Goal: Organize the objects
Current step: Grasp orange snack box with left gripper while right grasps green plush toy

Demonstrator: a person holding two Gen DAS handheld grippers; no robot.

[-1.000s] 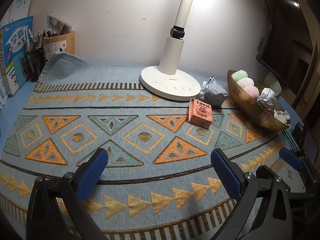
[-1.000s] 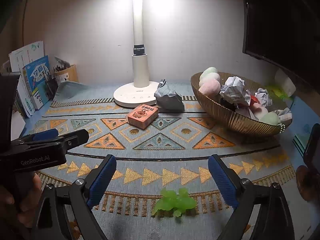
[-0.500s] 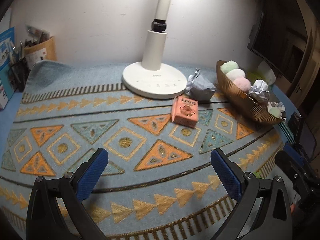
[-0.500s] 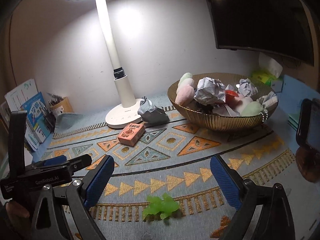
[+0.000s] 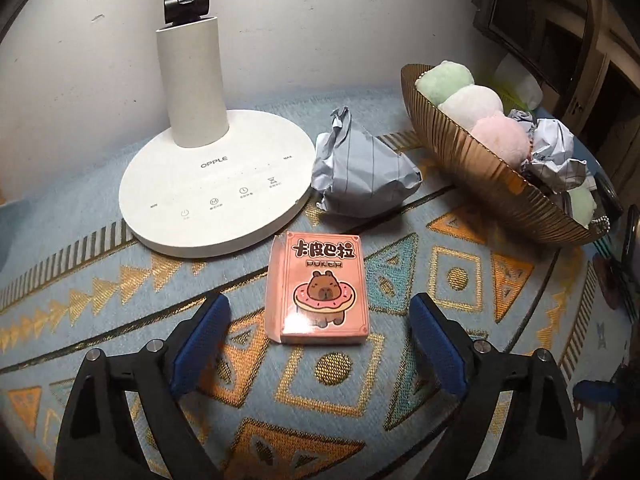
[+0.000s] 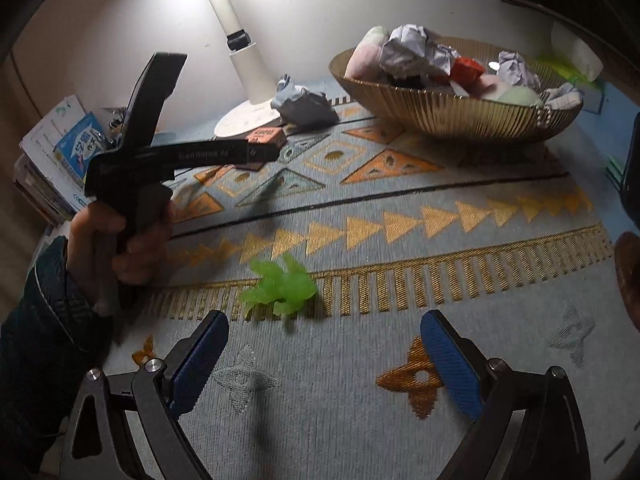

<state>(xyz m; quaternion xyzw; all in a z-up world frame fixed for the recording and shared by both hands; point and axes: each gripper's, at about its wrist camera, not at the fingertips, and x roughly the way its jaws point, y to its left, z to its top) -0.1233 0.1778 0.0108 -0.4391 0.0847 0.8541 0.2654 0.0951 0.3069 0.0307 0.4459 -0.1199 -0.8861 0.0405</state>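
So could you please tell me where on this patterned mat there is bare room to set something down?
Bare mat lies right of the green toy, and in the strip between that toy and the gold bowl. It is crowded at the back, where the lamp base, crumpled paper and pink card box cluster; the bowl is full.

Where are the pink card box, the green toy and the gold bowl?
card box (image 5: pixel 320 292): left wrist view, middle of its printed top face.
green toy (image 6: pixel 282 290): right wrist view, its body.
gold bowl (image 6: pixel 452 110): right wrist view, its ribbed outer wall.
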